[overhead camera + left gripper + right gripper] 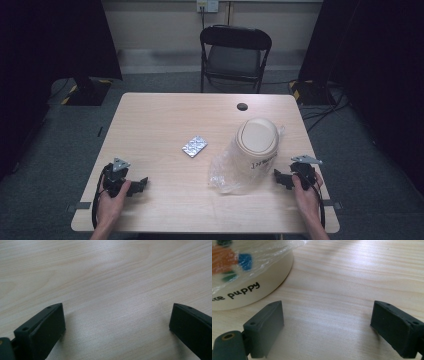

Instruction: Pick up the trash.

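Dim room, dark curtains on both sides, a black folding chair [235, 55] at the far end, and a pale wood table [165, 115] in front of me. On it, right of centre, there's a beige bin [255, 145] with a rounded lid, and a clear plastic bag [222, 175] wrapped loosely around it, bunching out on the near left side. Can't see inside the bin at all since the lid's on. Through the plastic I get some blurry orange, blue and green print plus lettering on the wall, cut off by the frame in my right gripper view. A silver blister pack [194, 146] lies flat mid-table, left of the bin, well apart from both my hands; too small to tell how many pills.

My left gripper [141, 184] rests at the near left corner, jaws spread wide, nothing but bare wood between them. My right gripper [280, 179] sits at the near right, just beside the bin's base, jaws equally wide and gripping nothing. A small black cap [242, 106] sits near the far edge.
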